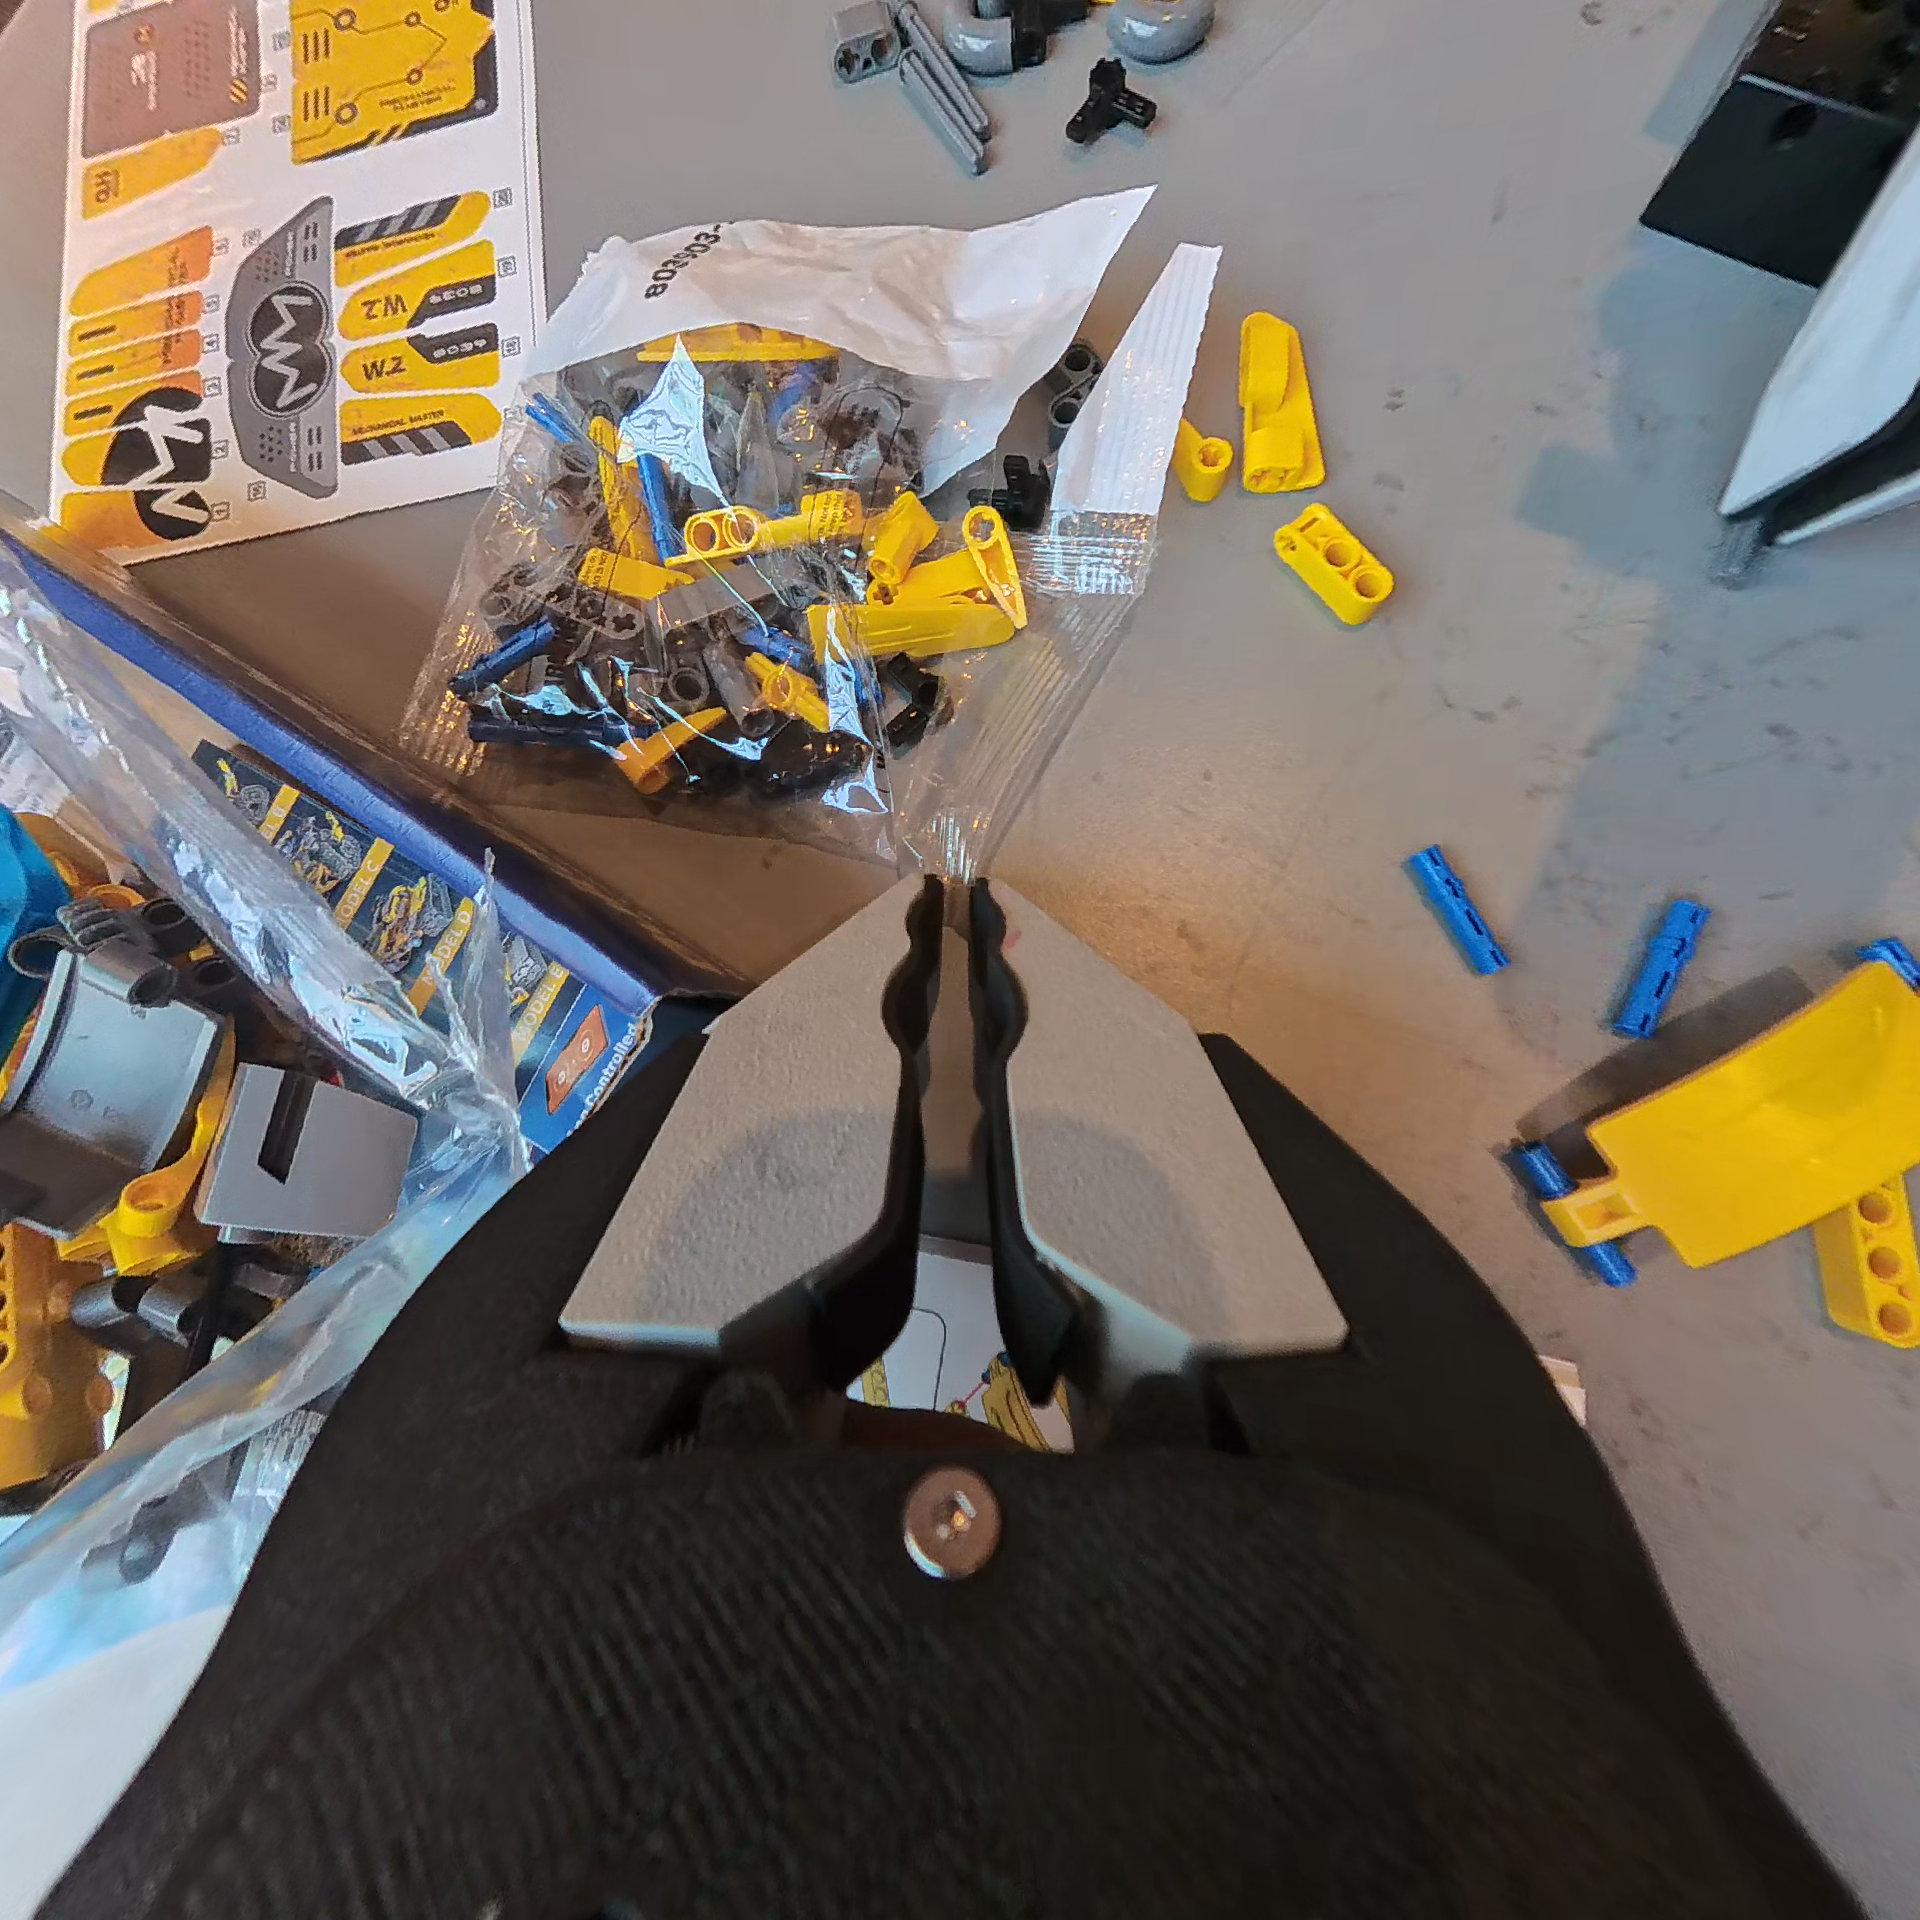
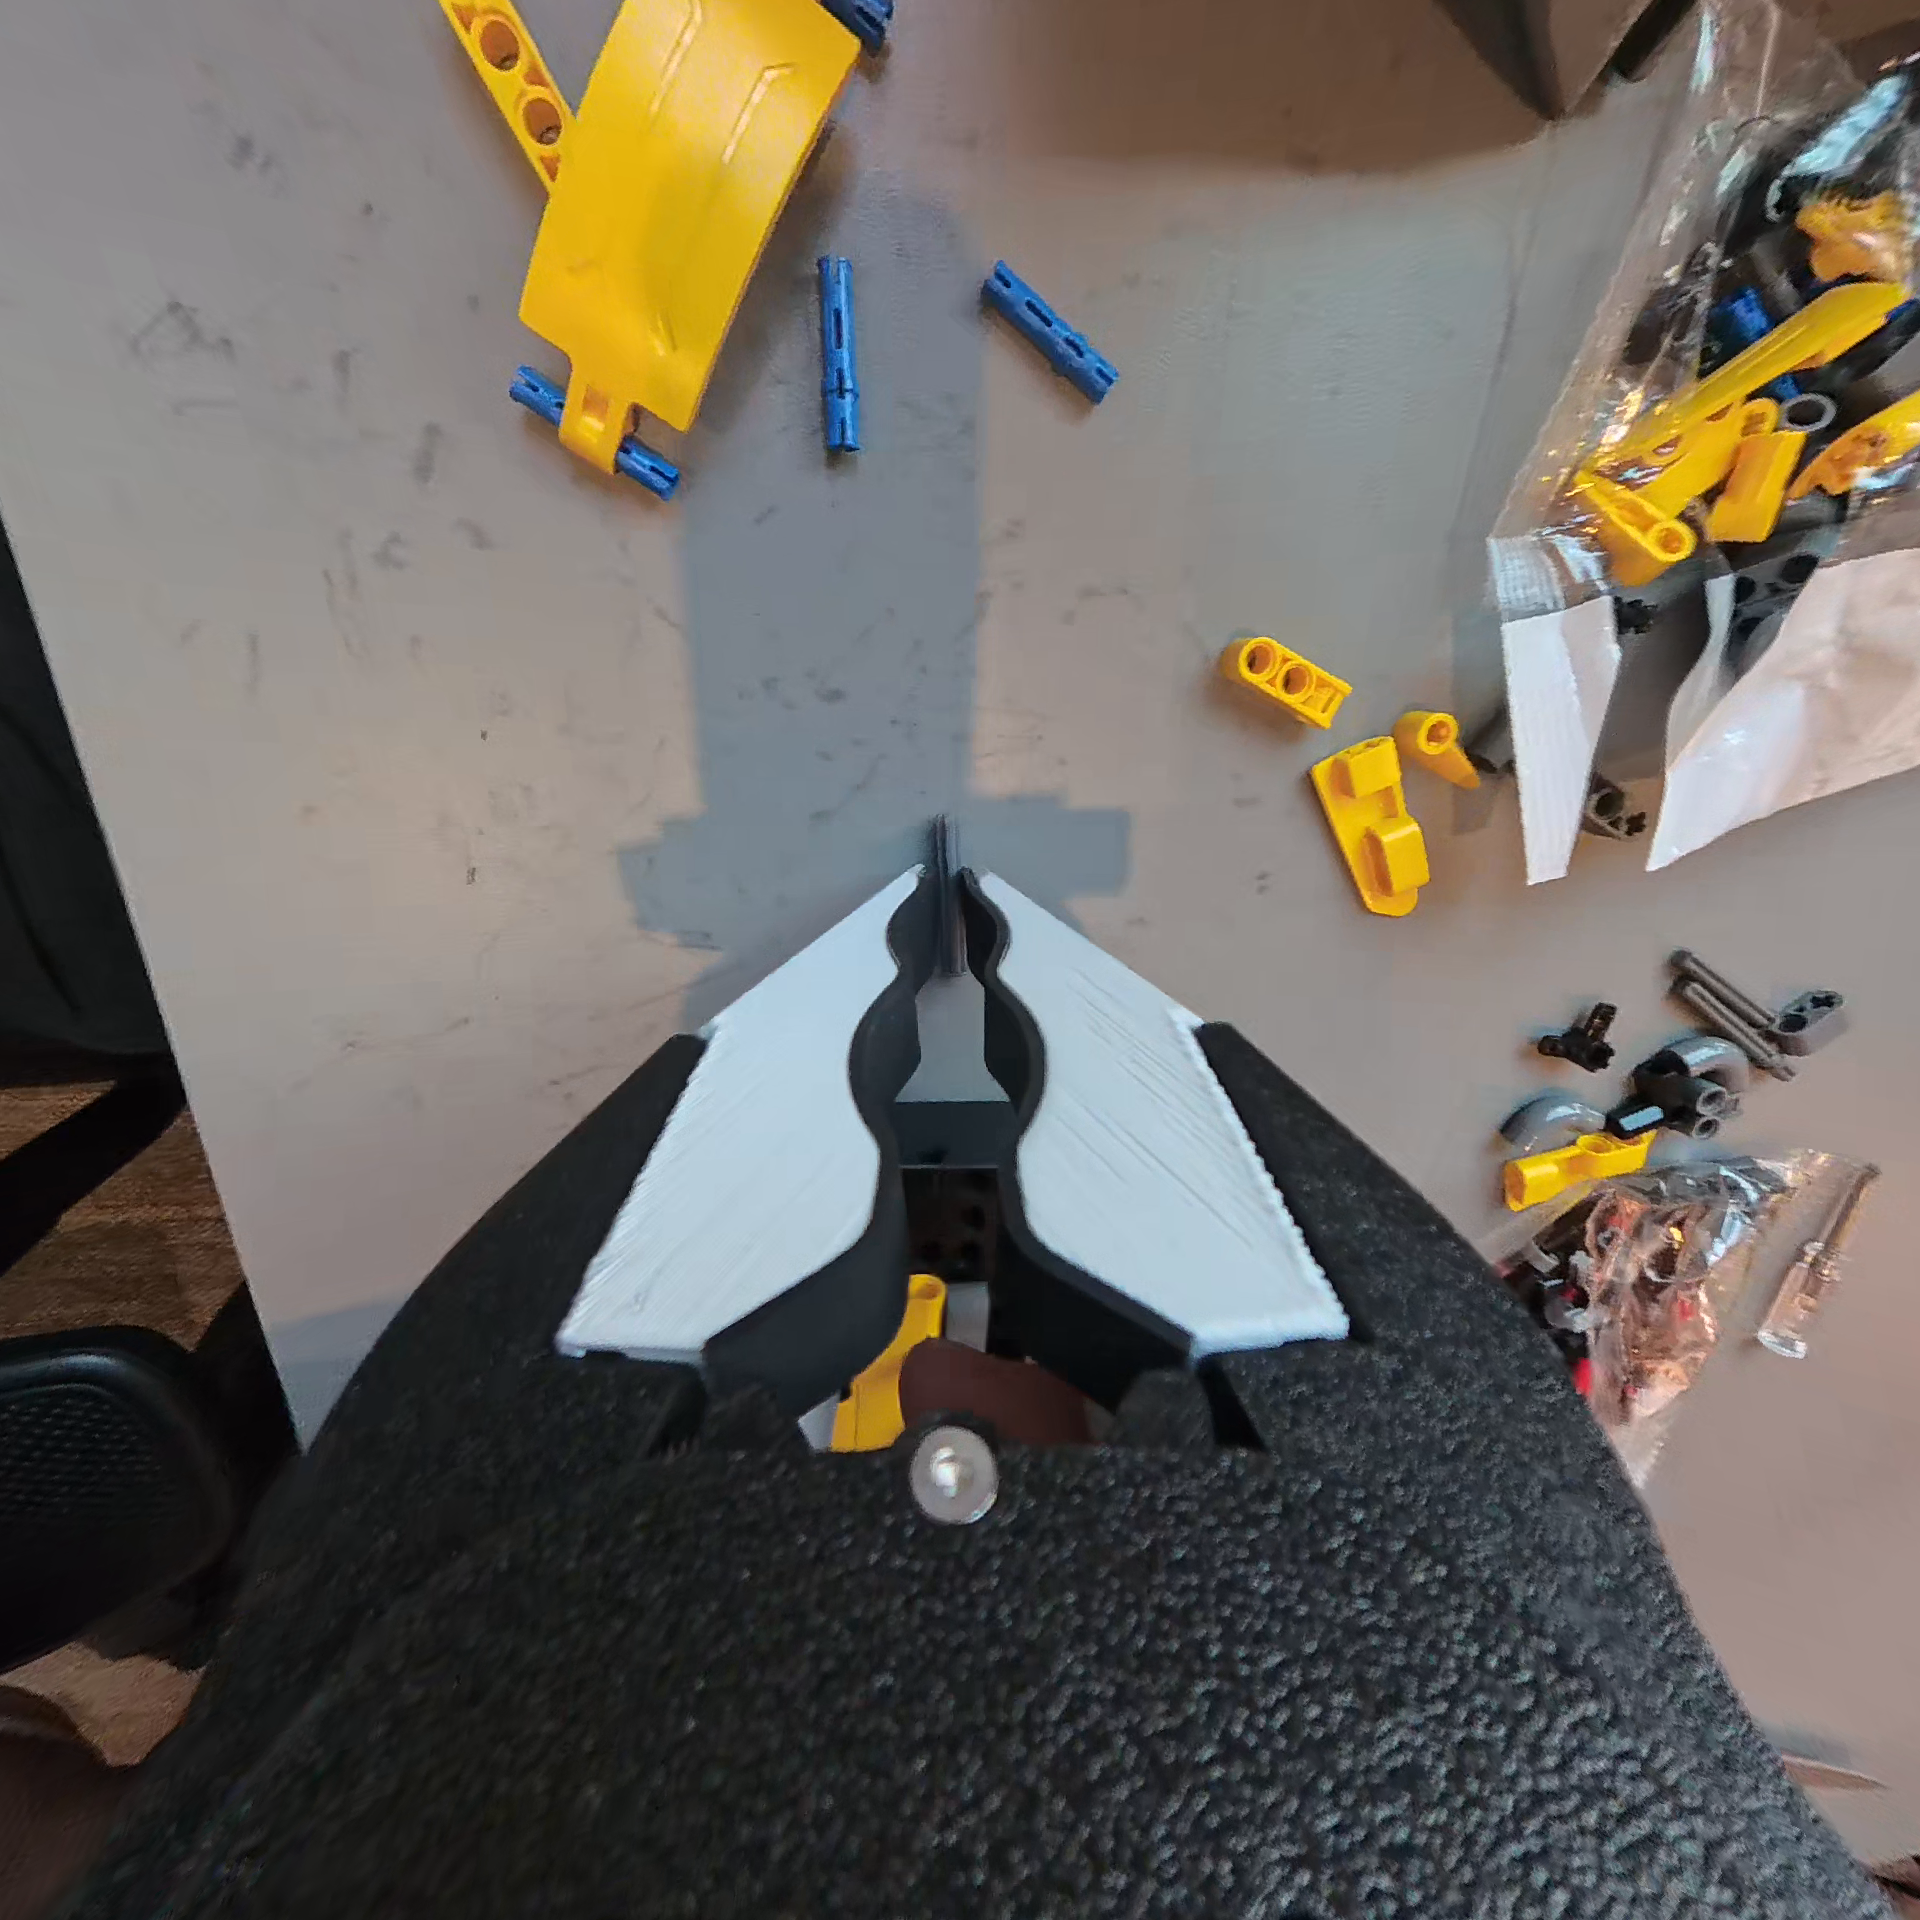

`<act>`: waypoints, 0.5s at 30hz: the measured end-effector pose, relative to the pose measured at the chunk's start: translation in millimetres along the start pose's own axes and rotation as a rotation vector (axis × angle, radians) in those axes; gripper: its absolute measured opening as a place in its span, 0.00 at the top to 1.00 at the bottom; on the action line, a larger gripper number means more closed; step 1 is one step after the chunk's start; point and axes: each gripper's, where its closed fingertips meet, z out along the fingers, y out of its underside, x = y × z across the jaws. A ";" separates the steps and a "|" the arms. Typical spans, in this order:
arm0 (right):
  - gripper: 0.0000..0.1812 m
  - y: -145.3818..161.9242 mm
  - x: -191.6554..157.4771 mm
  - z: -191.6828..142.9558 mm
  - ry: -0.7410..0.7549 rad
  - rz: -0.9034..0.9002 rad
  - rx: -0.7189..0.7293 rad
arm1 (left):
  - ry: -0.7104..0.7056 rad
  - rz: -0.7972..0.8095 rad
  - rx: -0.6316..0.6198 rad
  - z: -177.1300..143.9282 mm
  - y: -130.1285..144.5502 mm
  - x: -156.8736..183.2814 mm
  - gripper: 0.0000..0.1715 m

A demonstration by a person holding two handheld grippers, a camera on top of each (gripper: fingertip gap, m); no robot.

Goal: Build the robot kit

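Note:
My left gripper (image 1: pixel 956 883) is shut on the near corner of a clear plastic bag (image 1: pixel 727 582) full of yellow, blue and black building pieces, torn open at its white far end. My right gripper (image 2: pixel 943 873) is shut on a thin black pin (image 2: pixel 948 904) that sticks out past the fingertips, above the grey table (image 2: pixel 416 727). A yellow curved panel (image 2: pixel 675 208) with blue pins (image 2: pixel 592 431) through its hinge lies beyond the right gripper. It also shows in the left wrist view (image 1: pixel 1756 1122). The bag also shows in the right wrist view (image 2: pixel 1745 416).
Two loose blue pins (image 2: pixel 837 353) (image 2: pixel 1049 332) and yellow connectors (image 2: pixel 1371 821) lie on the table. A sticker sheet (image 1: pixel 301 260), a blue box (image 1: pixel 436 862) and a second bag of parts (image 1: pixel 156 1143) sit left. Grey and black pieces (image 2: pixel 1683 1081) and another small bag (image 2: pixel 1652 1268) lie right. The left gripper's tips are roughly 15 cm from the right gripper's.

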 end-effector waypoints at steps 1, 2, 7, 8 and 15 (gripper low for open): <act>0.98 -2.0 3.1 -0.7 0.018 -0.001 0.006 | 0.000 0.000 0.000 0.0 0.0 0.0 0.99; 0.98 -6.1 7.2 -2.4 0.039 0.002 0.024 | 0.000 0.000 0.000 0.0 0.0 0.0 0.99; 0.98 -45.2 47.3 -24.2 0.220 0.084 0.234 | -0.001 0.001 0.000 0.0 0.0 0.0 0.99; 0.98 -54.0 54.7 -27.0 0.241 0.129 0.281 | -0.001 0.002 -0.001 0.0 -0.1 0.0 0.99; 0.98 -77.9 96.7 -7.3 0.418 0.311 0.326 | -0.003 0.003 0.000 0.3 -0.6 0.2 0.99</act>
